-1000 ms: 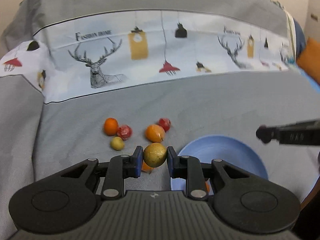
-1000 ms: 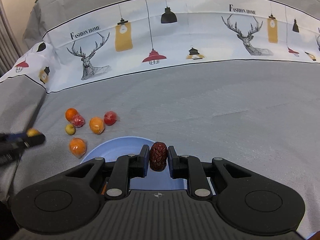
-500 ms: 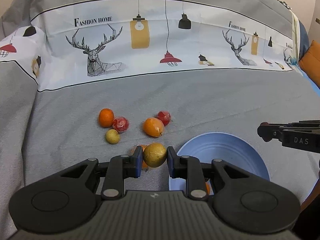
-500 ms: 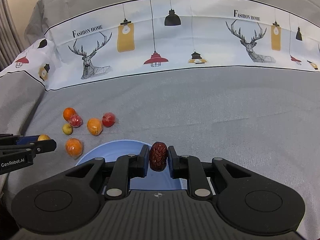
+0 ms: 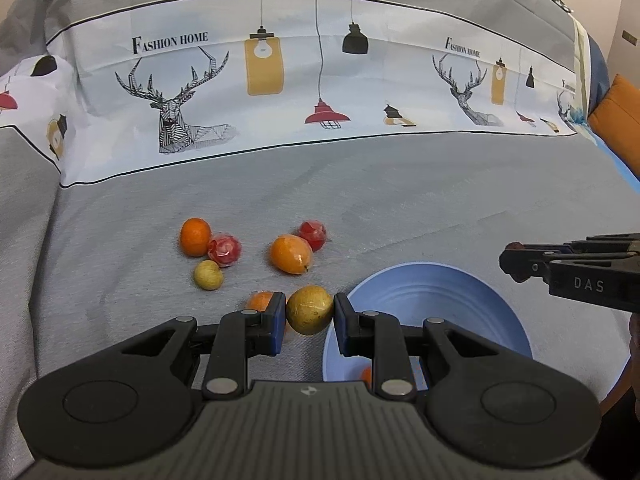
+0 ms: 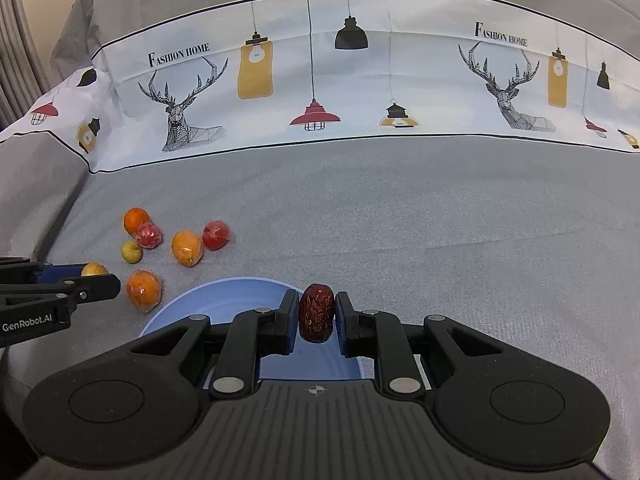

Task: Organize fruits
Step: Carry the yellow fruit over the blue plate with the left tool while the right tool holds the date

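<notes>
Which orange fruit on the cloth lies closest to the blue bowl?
The wrapped orange fruit beside the blue bowl rim, just past the left gripper. The other two orange ones lie farther back.

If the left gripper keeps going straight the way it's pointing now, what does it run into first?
Probably the orange fruit just ahead of the left gripper, which is shut on the yellow-brown fruit. A nearer orange fruit peeks out beside its left finger, likely below the line. Depth is unclear.

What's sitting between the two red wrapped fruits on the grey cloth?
An orange fruit lies between the two red wrapped fruits, touching the right one; the left wrist view shows it best.
</notes>
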Motion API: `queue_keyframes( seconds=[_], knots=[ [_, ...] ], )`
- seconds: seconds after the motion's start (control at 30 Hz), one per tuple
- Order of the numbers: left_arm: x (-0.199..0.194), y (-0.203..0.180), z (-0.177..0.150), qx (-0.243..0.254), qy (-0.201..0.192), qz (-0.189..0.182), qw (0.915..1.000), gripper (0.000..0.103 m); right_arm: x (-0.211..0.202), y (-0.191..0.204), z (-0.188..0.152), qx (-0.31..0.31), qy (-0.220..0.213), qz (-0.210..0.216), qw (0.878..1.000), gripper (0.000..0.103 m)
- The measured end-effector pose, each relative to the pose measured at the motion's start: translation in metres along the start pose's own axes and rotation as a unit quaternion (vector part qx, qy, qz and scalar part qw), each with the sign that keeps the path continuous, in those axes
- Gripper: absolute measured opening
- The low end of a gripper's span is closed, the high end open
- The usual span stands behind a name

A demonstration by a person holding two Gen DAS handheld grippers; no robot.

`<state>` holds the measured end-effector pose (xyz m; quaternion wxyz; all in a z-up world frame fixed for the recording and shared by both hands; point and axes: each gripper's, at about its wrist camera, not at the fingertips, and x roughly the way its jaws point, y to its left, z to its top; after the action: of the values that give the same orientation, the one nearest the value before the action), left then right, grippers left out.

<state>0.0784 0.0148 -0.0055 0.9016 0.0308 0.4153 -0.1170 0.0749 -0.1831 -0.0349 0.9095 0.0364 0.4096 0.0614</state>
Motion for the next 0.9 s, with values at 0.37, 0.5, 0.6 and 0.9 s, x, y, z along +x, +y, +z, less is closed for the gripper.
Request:
queue_keyframes(
  seconds=[0.37,0.5,0.6,0.9],
  knots=[
    [0.001,-0.004,0.000,0.004,0.002,-0.012,0.9999,0.028,0.002,0.000,0.000,-0.006,0.003,-0.001,1.000,0.020],
    [0.004,-0.012,-0.003,0.017,0.014,-0.046,0.9987,0.028,0.002,0.000,0.000,-0.009,0.003,-0.001,1.000,0.020],
    [0.005,-0.025,-0.007,0.045,0.022,-0.082,0.9953,0.028,0.004,0.000,0.000,-0.010,0.009,-0.002,1.000,0.020],
    [0.006,-0.067,-0.027,0.147,0.029,-0.114,0.9821,0.028,0.007,0.004,-0.003,-0.021,0.021,0.000,1.000,0.020]
  ],
)
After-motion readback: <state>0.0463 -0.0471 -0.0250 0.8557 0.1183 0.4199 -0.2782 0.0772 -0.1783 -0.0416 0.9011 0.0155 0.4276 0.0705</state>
